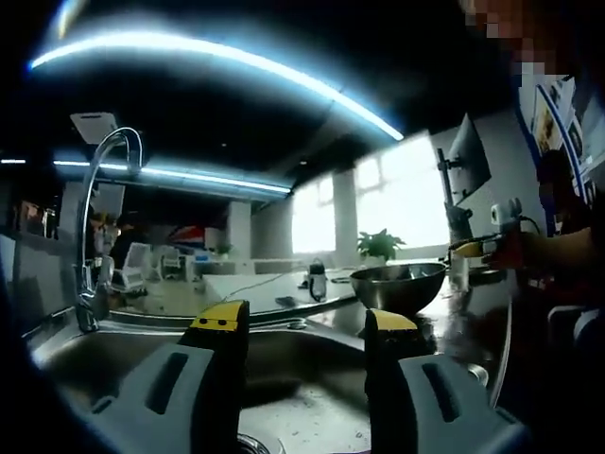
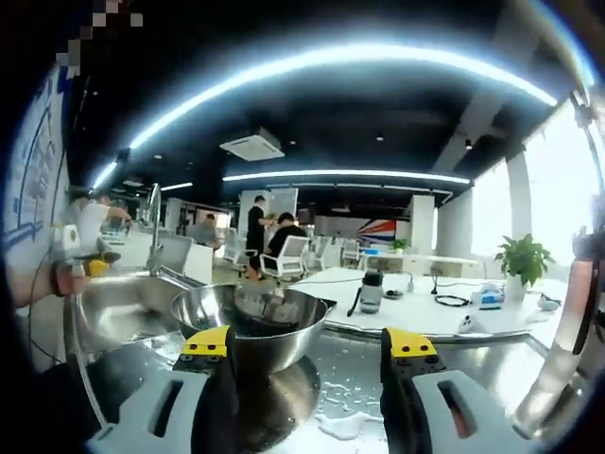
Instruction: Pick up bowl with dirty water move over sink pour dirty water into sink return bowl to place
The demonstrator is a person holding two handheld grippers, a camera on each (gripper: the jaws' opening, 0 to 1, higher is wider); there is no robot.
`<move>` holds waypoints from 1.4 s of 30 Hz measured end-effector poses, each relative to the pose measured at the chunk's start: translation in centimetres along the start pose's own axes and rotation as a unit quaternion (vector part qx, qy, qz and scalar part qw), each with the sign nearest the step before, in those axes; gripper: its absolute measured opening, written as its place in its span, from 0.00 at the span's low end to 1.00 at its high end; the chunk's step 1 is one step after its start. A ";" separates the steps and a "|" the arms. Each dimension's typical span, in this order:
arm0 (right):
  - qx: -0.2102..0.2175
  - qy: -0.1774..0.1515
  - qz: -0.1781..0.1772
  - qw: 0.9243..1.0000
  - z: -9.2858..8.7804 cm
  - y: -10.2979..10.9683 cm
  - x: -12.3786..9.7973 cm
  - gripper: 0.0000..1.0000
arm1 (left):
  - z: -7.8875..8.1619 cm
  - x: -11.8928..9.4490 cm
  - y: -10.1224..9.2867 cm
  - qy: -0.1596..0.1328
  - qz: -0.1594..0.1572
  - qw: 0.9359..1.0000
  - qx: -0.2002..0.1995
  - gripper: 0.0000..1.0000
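- bowl [image 2: 248,331]: inside not visible in the right gripper view, rim too high, can't tell if there's water. Its lower left is hidden behind the near jaw.
- bowl [image 1: 397,287] in the left gripper view: contents also out of sight.
- sink [image 1: 113,345]: basin cut at 6 o'clock and blocked by both jaws.
- drain [image 1: 253,443]: only a sliver, cut by the edge at 6 o'clock.
- people [image 2: 269,236] in the background: too small for detail.
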State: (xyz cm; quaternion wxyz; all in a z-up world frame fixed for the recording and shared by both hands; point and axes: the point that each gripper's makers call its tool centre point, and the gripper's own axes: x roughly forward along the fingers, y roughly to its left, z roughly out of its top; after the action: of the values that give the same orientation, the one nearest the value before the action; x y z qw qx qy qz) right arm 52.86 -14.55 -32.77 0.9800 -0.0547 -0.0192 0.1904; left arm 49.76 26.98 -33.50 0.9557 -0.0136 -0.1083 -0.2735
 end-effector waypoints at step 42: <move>0.020 -0.048 0.038 0.998 -1.9 1.1 0.3 0.64 | 0.7 0.3 1.0 -0.020 0.025 0.999 -0.030 0.46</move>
State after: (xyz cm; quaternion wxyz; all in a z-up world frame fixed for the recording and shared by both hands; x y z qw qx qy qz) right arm 52.82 -13.65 -34.77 0.9709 -0.0265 -0.0602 0.2303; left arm 50.41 27.73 -32.76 0.9590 -0.0502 -0.1189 -0.2524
